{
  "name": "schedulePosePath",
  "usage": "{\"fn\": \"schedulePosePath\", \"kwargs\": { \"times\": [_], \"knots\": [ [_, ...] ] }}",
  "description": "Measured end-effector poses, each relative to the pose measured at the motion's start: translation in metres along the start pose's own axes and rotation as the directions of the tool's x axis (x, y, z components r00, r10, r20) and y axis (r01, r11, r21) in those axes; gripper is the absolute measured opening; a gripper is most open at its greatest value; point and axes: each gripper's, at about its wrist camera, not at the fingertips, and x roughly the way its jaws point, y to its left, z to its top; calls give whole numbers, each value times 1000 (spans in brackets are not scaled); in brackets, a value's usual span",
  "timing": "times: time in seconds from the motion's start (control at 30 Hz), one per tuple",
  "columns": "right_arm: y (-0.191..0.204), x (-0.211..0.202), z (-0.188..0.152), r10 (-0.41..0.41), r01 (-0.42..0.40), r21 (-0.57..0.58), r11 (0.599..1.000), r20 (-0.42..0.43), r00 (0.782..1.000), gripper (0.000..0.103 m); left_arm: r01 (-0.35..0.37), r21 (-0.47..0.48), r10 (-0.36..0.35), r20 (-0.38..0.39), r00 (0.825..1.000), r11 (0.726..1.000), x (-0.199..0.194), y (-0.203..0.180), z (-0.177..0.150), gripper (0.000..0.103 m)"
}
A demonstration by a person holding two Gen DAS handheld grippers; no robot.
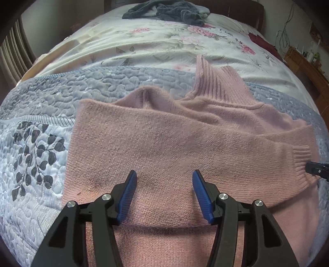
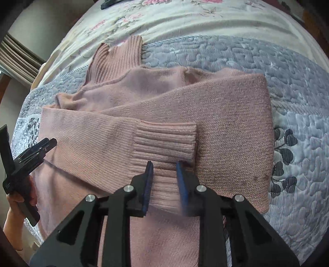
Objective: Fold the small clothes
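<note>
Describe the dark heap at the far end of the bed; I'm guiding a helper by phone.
Past the pink turtleneck sweater, cross the floral bedspread to the headboard end. A crumpled dark grey garment lies there, the only dark, unfolded pile on the bed.

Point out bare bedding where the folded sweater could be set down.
Free: grey quilt left of the pink sweater, and the floral blanket between its collar and the dark clothes pile. Crowded: the centre, under the sweater.
</note>
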Motion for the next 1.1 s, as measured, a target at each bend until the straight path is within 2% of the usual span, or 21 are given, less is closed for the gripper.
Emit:
{"fn": "schedulePosePath", "kwargs": {
  "times": [0.07, 0.13, 0.17, 0.23, 0.33, 0.4, 0.5, 0.6, 0.67, 0.77, 0.9, 1.03, 1.07, 1.1],
  "knots": [
    [-2, 3, -3, 10, -10, -17, 1000, 1, 1000, 23, 26, -11, -26, 11, 1000, 1000, 3, 7, -4, 58],
    [2, 1, -2, 3, -4, -47, 999, -6, 1000, 23, 22, 5, -22, 5, 1000, 1000, 0, 5, -2, 57],
    [5, -3, 1, 17, -17, -56, 998, -6, 1000, 26, 18, 15, -18, 6, 1000, 1000, -4, 3, 2, 57],
    [11, -18, 12, 89, -86, -85, 993, 35, 995, 26, 57, 27, -59, 49, 997, 998, -17, -1, 15, 57],
    [23, -26, 49, 71, -62, -112, 992, 82, 994, 41, 87, 36, -90, 92, 992, 996, -24, -10, 54, 60],
    [30, -16, 79, 59, -51, -120, 991, 68, 996, 41, 78, 43, -82, 100, 992, 996, -16, -18, 84, 62],
    [38, 10, 121, 111, -109, -91, 990, 19, 994, 41, 100, 6, -100, 52, 994, 995, 11, -23, 123, 62],
    [49, 36, 155, 102, -102, -102, 990, 0, 995, 41, 133, -44, -131, 39, 991, 990, 35, -25, 151, 62],
    [53, 52, 173, 95, -95, -97, 991, -9, 995, 41, 140, -24, -139, 42, 989, 990, 46, -30, 165, 62],
    [54, 70, 189, 93, -94, -84, 992, -21, 995, 41, 138, 18, -138, 26, 990, 990, 63, -40, 178, 62],
    [51, 90, 204, 118, -120, -58, 991, -38, 992, 41, 171, 21, -171, -14, 985, 985, 83, -50, 187, 62],
    [45, 100, 213, 172, -173, -8, 985, -17, 985, 41, 160, 27, -159, -22, 987, 987, 97, -56, 194, 61],
    [45, 103, 214, 179, -179, -3, 984, -17, 984, 40, 157, 30, -156, -13, 988, 987, 98, -58, 195, 59],
    [45, 102, 215, 182, -182, -5, 983, -15, 983, 36, 155, 36, -155, -7, 988, 987, 99, -61, 197, 49]
  ]
}}
